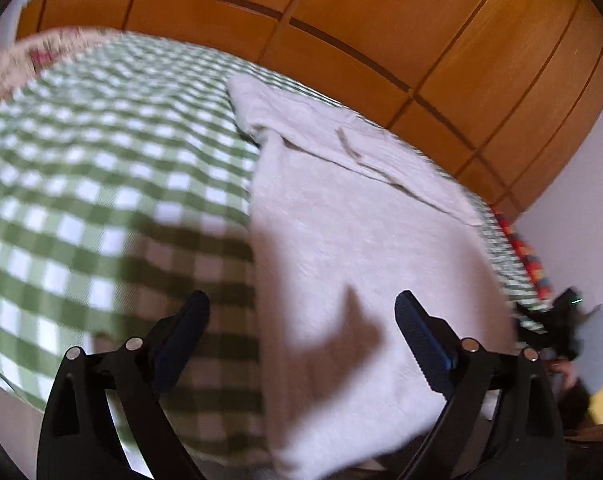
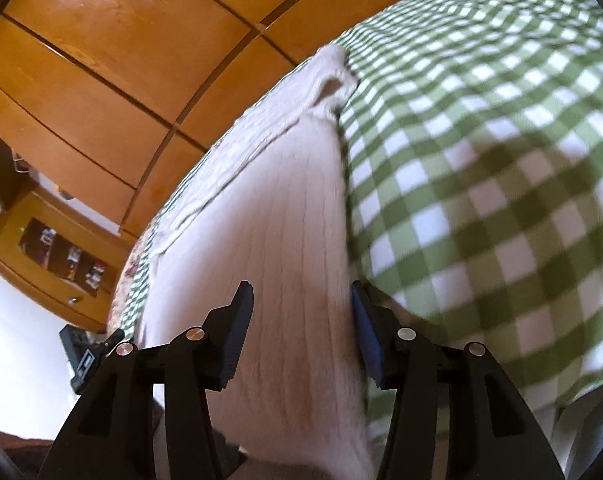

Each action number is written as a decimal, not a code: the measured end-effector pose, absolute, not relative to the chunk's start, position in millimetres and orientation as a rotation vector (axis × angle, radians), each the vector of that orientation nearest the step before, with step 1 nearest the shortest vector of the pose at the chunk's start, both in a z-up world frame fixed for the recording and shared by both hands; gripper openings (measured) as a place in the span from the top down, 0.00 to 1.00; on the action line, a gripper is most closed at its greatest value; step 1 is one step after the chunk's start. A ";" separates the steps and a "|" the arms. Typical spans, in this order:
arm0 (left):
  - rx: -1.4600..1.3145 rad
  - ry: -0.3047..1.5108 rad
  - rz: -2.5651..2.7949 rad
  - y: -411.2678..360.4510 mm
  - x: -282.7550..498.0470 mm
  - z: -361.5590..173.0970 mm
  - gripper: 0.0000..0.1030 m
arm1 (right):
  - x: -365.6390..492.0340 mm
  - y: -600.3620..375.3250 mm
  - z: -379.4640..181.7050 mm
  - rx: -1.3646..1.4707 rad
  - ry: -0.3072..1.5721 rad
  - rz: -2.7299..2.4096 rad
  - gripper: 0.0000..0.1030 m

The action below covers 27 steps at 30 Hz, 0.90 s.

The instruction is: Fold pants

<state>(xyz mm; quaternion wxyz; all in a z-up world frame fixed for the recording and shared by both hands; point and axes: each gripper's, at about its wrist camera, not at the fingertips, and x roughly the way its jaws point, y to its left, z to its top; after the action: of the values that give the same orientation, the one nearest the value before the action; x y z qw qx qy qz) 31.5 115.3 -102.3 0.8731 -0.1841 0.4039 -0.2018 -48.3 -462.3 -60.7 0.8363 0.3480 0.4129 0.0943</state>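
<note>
Pale pink ribbed pants (image 1: 341, 220) lie lengthwise on a green and white checked bed cover (image 1: 101, 160), their far end folded over. My left gripper (image 1: 301, 316) hovers open and wide over the near part, its left finger above the checks and its right finger above the fabric. In the right wrist view the pants (image 2: 281, 200) run from the far bed edge down under my right gripper (image 2: 301, 320). That gripper stands open at a moderate width. The cloth lies flat between and below its pads, and the right pad sits at the cloth's edge beside the cover (image 2: 481, 160).
A wooden wardrobe (image 1: 341, 20) stands just beyond the bed, with a wooden nightstand (image 2: 41, 248) on the floor beside it. A floral pillow (image 1: 29, 56) lies at the far left of the bed. Colourful cloth (image 1: 525, 256) hangs at the bed's right edge.
</note>
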 end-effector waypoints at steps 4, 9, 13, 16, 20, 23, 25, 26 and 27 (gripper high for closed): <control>-0.441 0.890 -0.473 115.5 23.3 -110.7 0.31 | -60.1 -462.4 -67.9 0.807 0.872 0.254 0.53; -0.492 0.951 -0.547 116.8 11.9 -119.4 0.43 | -70.1 -455.0 -70.8 0.824 0.890 0.306 0.53; -0.461 0.985 -0.588 111.9 -0.1 -126.3 0.44 | -74.5 -452.8 -72.4 0.840 0.892 0.338 0.53; -0.433 0.995 -0.598 105.8 -4.6 -125.0 0.51 | -79.1 -447.9 -73.3 0.833 0.893 0.362 0.53; -0.399 1.015 -0.606 90.0 0.1 -126.3 0.68 | -81.9 -438.0 -70.2 0.739 0.897 0.340 0.61; -0.375 1.034 -0.622 81.0 -1.5 -128.1 0.72 | -83.3 -438.7 -71.6 0.744 0.901 0.345 0.68; -0.350 1.041 -0.625 73.8 -0.5 -126.2 0.80 | -84.0 -436.2 -73.3 0.734 0.917 0.363 0.74; -0.341 1.041 -0.620 71.5 0.3 -125.1 0.84 | -84.3 -434.5 -74.5 0.720 0.926 0.366 0.75; -0.337 1.042 -0.621 69.7 0.5 -123.2 0.88 | -85.6 -432.8 -75.8 0.710 0.936 0.370 0.80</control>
<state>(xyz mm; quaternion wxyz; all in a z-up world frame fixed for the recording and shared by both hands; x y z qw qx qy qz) 0.5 69.7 -123.2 0.8082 -0.1577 0.4873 -0.2906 -85.6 -432.8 -75.8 0.8163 0.3329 0.4390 0.1734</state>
